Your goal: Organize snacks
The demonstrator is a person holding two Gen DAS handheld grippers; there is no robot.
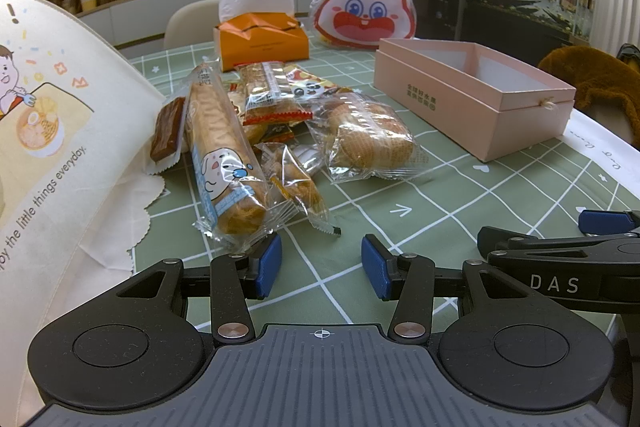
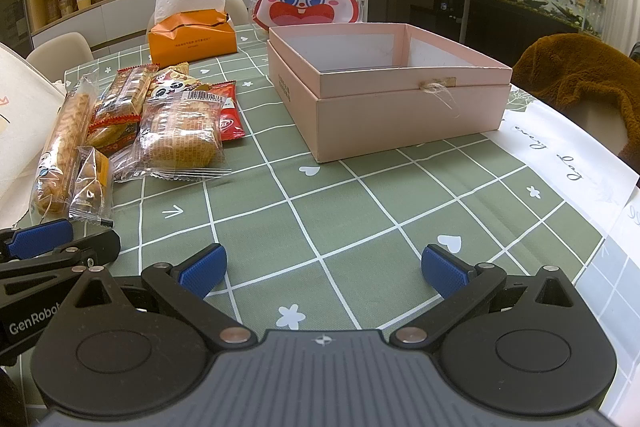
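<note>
Left hand-held gripper [image 1: 322, 269] jaws partly apart, holding nothing, just short of the long biscuit pack [image 1: 224, 151] at the near edge of the snack pile [image 2: 160, 119] on the green checked tabletop [image 2: 360, 211]. Right hand-held gripper [image 2: 322, 269] wide apart, also w/ nothing between its pads. Pink box [image 2: 384, 87], lid off, sits right of the pile, well apart from both.
</note>
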